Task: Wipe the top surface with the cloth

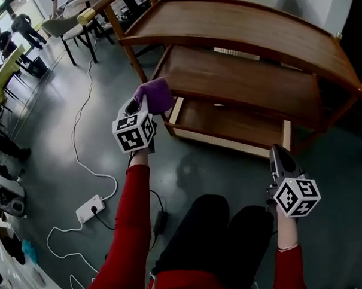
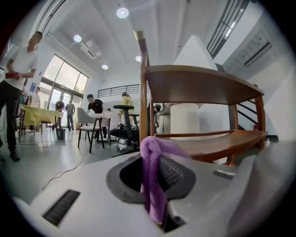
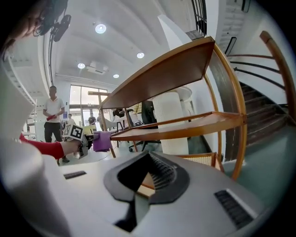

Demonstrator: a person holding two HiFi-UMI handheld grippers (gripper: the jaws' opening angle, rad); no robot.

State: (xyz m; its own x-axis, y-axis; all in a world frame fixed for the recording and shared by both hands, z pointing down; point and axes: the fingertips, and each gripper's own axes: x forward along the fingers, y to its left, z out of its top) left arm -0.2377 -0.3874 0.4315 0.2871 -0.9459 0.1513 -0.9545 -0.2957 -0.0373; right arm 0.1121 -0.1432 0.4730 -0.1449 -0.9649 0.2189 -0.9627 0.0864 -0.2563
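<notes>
Little of the job is done so far, by the look of it: the soft purple cloth (image 1: 156, 94) is in hand but not yet on the wood. The left gripper (image 1: 143, 104) is clamped on that cloth, which the left gripper view shows pinched upright between the jaws with a fold bulging above them (image 2: 151, 171). It hangs in the air at about 11 o'clock from the middle of the head view, just beside the near left corner post of the three-tier curved wooden shelf unit (image 1: 143, 70), touching neither post nor shelf as far as I can tell. The top surface (image 1: 236, 30), a bare brown curved board, lies across 12 to 1 o'clock. From the left gripper's camera only its underside shows, so the cloth is probably lower than that board, nearer the level of the middle shelf (image 1: 238, 80). The right gripper (image 1: 278, 151) waits at 4 o'clock over the grey floor (image 1: 78, 121), well apart from the unit, its jaws a narrow way apart with nothing between them. What remains is nearly everything: raise the cloth above the top board, press it down, and sweep it from one end to the other.
</notes>
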